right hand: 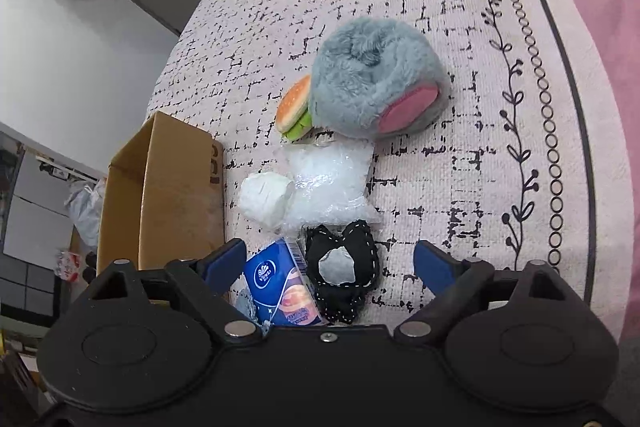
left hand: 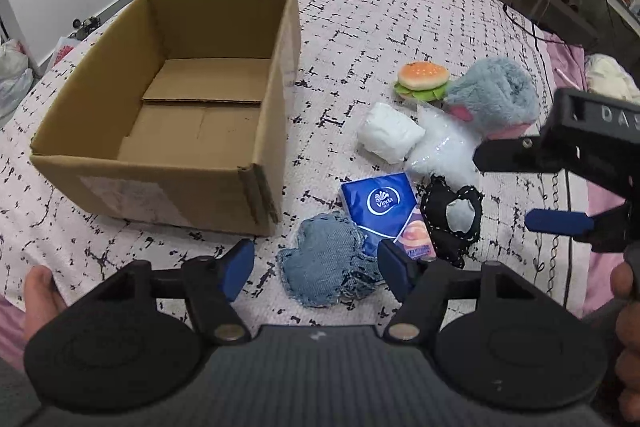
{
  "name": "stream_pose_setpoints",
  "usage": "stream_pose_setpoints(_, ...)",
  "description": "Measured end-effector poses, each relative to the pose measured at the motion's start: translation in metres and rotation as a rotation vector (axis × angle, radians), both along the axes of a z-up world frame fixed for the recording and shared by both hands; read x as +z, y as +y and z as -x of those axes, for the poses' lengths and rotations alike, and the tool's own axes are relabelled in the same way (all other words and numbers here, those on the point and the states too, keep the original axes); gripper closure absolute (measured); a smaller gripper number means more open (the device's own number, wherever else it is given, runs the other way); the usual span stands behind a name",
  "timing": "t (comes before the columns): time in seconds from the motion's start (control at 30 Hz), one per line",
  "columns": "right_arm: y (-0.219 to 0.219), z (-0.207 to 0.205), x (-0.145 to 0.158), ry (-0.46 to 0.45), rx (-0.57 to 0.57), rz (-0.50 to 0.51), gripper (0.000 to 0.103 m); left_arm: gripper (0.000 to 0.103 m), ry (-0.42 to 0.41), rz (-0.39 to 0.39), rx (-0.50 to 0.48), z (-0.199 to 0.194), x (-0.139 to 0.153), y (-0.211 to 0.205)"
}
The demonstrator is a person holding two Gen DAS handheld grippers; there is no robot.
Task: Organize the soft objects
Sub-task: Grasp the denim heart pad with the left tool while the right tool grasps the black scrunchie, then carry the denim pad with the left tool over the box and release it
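Seven soft items (left hand: 392, 139) beside one empty box (left hand: 180, 99); both grippers' fingers (left hand: 240, 267) apart, gripping nothing.

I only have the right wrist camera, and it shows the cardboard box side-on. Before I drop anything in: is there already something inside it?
Observer: No. The left wrist view looks down into the box and shows only its bare cardboard floor.
Operator: Where is the left gripper?
Observer: The left gripper is open, low over the bed near the box's front corner.
Operator: Anything between its fingers?
Observer: A denim patch lies flat between them and is not pinched.
Operator: Is that patch clear of the tissue pack?
Observer: No, its right edge touches the tissue pack. I cannot tell which lies on top.
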State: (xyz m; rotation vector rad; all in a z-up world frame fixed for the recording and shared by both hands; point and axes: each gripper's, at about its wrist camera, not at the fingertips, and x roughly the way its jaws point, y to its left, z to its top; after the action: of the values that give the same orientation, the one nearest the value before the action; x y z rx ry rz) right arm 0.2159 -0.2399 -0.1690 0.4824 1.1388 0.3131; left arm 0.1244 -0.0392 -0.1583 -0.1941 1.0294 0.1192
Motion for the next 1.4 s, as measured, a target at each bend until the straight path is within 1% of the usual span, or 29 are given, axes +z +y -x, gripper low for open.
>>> stream_pose_setpoints(0.13, 0.003, -0.006, -0.008, 0.023, 0.002, -0.009, 0.018, 0.041, 0.009, -0.008, 0.002, -0.004, -0.007, -0.003)
stream_pose_setpoints(0.2, 0.004, -0.009, -0.012, 0.037, 0.004, -0.011, 0.019, 0.042, 0.007, -0.015, -0.010, -0.005, -0.009, -0.006)
stream_pose_setpoints(0.27, 0.005, -0.011, -0.015, 0.052, 0.008, -0.011, 0.022, 0.042, 0.009, -0.018, -0.019, -0.006, -0.012, -0.009)
stream_pose_setpoints(0.4, 0.011, -0.016, -0.026, 0.089, 0.023, 0.003, 0.027, 0.042, 0.029, 0.001, 0.004, -0.012, -0.020, -0.006)
stream_pose_setpoints(0.47, 0.014, -0.019, -0.033, 0.126, 0.028, 0.018, 0.034, 0.042, 0.033, 0.023, 0.021, -0.014, -0.024, -0.003)
stream_pose_setpoints(0.53, 0.017, -0.020, -0.036, 0.133, 0.032, 0.030, 0.034, 0.042, 0.036, 0.036, 0.032, -0.015, -0.026, -0.001)
stream_pose_setpoints(0.6, 0.020, -0.020, -0.035, 0.129, 0.043, 0.043, 0.034, 0.043, 0.029, 0.028, 0.027, -0.014, -0.025, -0.003)
stream_pose_setpoints(0.63, 0.021, -0.020, -0.036, 0.125, 0.044, 0.049, 0.038, 0.049, 0.024, 0.028, 0.021, -0.013, -0.025, -0.004)
stream_pose_setpoints(0.67, 0.022, -0.019, -0.036, 0.122, 0.044, 0.054, 0.051, 0.053, 0.020, 0.041, 0.015, -0.013, -0.025, -0.004)
stream_pose_setpoints(0.73, 0.024, -0.019, -0.040, 0.135, 0.053, 0.044, 0.071, 0.069, 0.010, 0.080, 0.014, -0.011, -0.025, -0.003)
stream_pose_setpoints(0.77, 0.024, -0.019, -0.042, 0.148, 0.053, 0.031, 0.072, 0.071, 0.009, 0.089, 0.014, -0.010, -0.024, -0.003)
stream_pose_setpoints(0.83, 0.021, -0.017, -0.040, 0.143, 0.051, 0.030, 0.074, 0.076, 0.003, 0.084, 0.013, -0.007, -0.021, -0.004)
stream_pose_setpoints(0.9, 0.019, -0.015, -0.036, 0.132, 0.038, 0.029, 0.075, 0.078, -0.001, 0.087, 0.015, -0.006, -0.019, -0.004)
stream_pose_setpoints(1.13, 0.012, -0.003, -0.017, 0.060, 0.032, 0.024, 0.077, 0.079, -0.035, 0.069, 0.031, 0.006, -0.002, 0.000)
stream_pose_setpoints(1.27, 0.007, 0.004, -0.006, 0.016, 0.011, 0.023, 0.077, 0.079, -0.058, 0.057, 0.018, 0.008, 0.012, -0.001)
stream_pose_setpoints(1.4, 0.004, 0.014, 0.004, -0.024, 0.010, 0.021, 0.077, 0.079, -0.098, 0.057, 0.010, 0.011, 0.028, -0.001)
